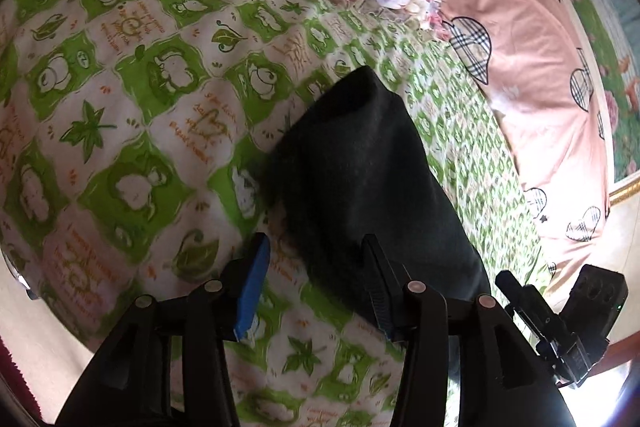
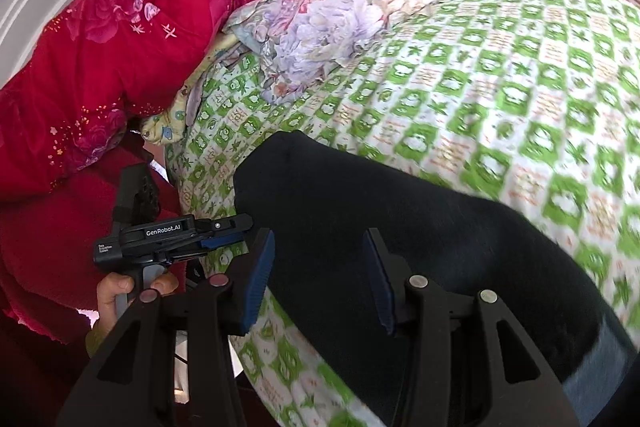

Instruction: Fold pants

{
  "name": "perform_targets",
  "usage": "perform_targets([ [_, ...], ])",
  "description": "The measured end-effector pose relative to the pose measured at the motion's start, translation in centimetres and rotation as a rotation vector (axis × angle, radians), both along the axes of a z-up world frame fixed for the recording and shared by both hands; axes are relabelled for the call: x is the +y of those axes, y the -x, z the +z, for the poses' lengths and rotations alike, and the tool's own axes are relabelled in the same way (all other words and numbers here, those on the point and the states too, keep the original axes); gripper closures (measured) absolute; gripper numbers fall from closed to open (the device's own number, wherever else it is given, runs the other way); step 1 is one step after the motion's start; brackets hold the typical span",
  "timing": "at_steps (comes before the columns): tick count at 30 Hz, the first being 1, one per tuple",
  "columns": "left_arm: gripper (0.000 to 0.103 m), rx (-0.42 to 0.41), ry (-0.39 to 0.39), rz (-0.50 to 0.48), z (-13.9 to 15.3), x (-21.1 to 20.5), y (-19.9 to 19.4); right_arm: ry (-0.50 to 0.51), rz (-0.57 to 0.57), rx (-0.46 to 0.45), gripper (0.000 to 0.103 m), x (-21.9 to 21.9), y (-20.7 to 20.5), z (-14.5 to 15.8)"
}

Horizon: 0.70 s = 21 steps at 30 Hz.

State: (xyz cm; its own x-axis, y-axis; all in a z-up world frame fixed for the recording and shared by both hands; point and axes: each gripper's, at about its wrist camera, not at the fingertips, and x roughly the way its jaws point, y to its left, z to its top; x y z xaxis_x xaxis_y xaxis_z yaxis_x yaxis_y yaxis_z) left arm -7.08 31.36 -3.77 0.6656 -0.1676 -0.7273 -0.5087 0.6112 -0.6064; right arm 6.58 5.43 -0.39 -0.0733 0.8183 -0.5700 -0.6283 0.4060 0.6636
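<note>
Black pants [image 2: 400, 227] lie folded on a bed [image 2: 520, 87] under a green-and-white checked sheet, floral bedding [image 2: 320, 19] and a red quilt [image 2: 120, 59] beyond. Left claw [image 1: 316, 283] and right claw [image 2: 320, 279] both hang spread, pinching nothing.

— Can anything be read?
— "GenRobot.AI", white on a dark label [image 2: 163, 232] on the black left gripper [image 2: 240, 229]. The orange script on the green-and-white checked bedsheet [image 1: 132, 75] is too blurred.
</note>
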Motion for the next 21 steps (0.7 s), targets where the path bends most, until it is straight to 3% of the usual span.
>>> perform_targets([
  [10, 0.05, -0.01, 0.067, 0.035, -0.7, 1.0, -1.5, 0.078, 0.175, -0.067, 0.054, 9.2, -3.5, -0.2],
  [21, 0.05, -0.022, 0.05, 0.033, -1.0, 0.5, -0.9, 0.196, 0.458, -0.136, 0.054, 18.4, -4.0, -2.7],
])
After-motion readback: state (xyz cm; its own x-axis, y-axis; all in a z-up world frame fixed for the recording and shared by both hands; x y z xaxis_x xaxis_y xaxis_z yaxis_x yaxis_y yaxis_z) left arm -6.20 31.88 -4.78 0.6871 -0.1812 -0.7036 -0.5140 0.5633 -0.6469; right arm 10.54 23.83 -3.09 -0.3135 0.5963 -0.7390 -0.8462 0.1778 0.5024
